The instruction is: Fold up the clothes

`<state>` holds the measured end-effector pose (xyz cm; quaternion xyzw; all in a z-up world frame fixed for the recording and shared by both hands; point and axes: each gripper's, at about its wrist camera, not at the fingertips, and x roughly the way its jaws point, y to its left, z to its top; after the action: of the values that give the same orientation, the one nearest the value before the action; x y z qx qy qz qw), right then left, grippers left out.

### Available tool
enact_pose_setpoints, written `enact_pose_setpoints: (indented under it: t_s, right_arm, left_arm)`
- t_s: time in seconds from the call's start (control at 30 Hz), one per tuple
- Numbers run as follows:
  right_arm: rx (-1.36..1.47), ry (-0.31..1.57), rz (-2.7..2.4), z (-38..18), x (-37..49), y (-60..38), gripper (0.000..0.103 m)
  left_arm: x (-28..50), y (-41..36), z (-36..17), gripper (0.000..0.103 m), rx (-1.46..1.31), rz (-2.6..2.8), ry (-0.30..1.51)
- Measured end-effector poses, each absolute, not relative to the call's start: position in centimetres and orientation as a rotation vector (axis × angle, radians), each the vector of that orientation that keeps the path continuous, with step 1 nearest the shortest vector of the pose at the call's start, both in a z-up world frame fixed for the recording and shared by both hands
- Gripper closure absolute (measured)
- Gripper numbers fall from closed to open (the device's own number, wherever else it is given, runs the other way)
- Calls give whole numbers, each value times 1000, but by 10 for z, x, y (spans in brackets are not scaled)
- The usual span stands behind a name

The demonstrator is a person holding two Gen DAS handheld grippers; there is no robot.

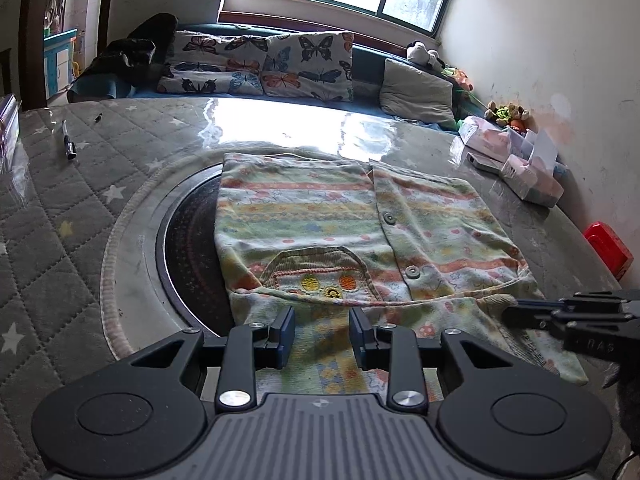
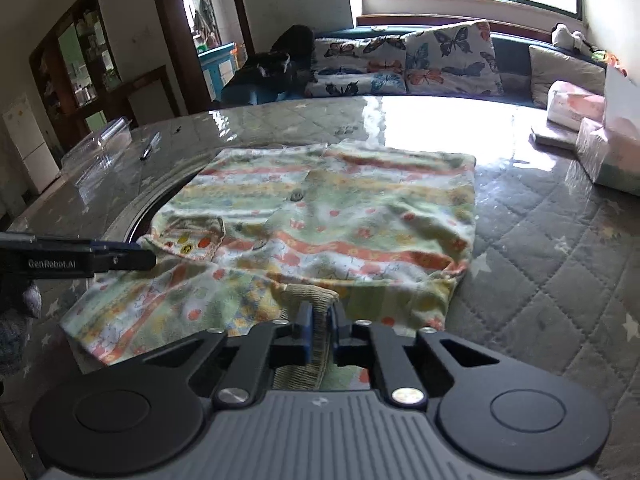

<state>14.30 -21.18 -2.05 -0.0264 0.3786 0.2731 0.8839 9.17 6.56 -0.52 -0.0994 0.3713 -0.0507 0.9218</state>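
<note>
A small pastel striped cardigan (image 1: 320, 216) with buttons and a front pocket lies flat on the quilted table top, sleeves folded in. My left gripper (image 1: 322, 336) is open over the garment's near edge, the fabric showing between its blue pads. My right gripper (image 2: 320, 320) is shut on the ribbed cuff (image 2: 316, 300) of the sleeve at the near right corner. In the left wrist view the right gripper (image 1: 510, 313) reaches in from the right at that cuff (image 1: 494, 304). In the right wrist view the left gripper (image 2: 136, 258) sits at the left by the pocket.
A round dark hotplate (image 1: 188, 240) is sunk in the table under the cardigan's left side. A pen (image 1: 69, 142) lies far left; tissue packs and boxes (image 1: 520, 168) and a red box (image 1: 608, 250) sit along the right. A clear plastic container (image 2: 100, 140) stands far left.
</note>
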Motion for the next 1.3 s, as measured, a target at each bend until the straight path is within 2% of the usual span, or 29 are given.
enact_pose_setpoints:
  t_s: [0.17, 0.3, 0.43, 0.5, 0.67, 0.77, 0.83, 0.9, 1.1, 1.3]
  right_arm:
    - [-68, 711, 552, -2, 140, -211, 96]
    - [-102, 758, 524, -16, 147, -207, 93]
    - [-91, 770, 510, -21, 145, -214, 76]
    - [-98, 752, 537, -15, 139, -215, 51]
    - [-177, 728, 611, -14, 121, -206, 42]
    - [-203, 743, 631, -25, 113, -204, 39]
    - [-214, 753, 640, -32, 109, -204, 31]
    - [-238, 729, 646, -35, 104, -207, 13]
    - [-228, 695, 638, -41, 101, -215, 1]
    - [-208, 667, 638, -46, 99, -223, 0]
  left_arm:
    - [92, 67, -6, 72, -192, -91, 760]
    - [92, 68, -7, 72, -184, -79, 761]
    - [85, 66, -2, 69, -178, -86, 754]
    - [80, 63, 3, 62, -167, -103, 742]
    - [63, 46, 8, 50, -144, -159, 734]
    - [52, 34, 3, 48, -116, -186, 743]
    - [46, 27, -2, 47, -84, -194, 748]
    - [40, 20, -7, 43, -49, -199, 752]
    - [33, 12, -12, 38, -2, -185, 737]
    - [24, 20, -6, 38, -6, -173, 729]
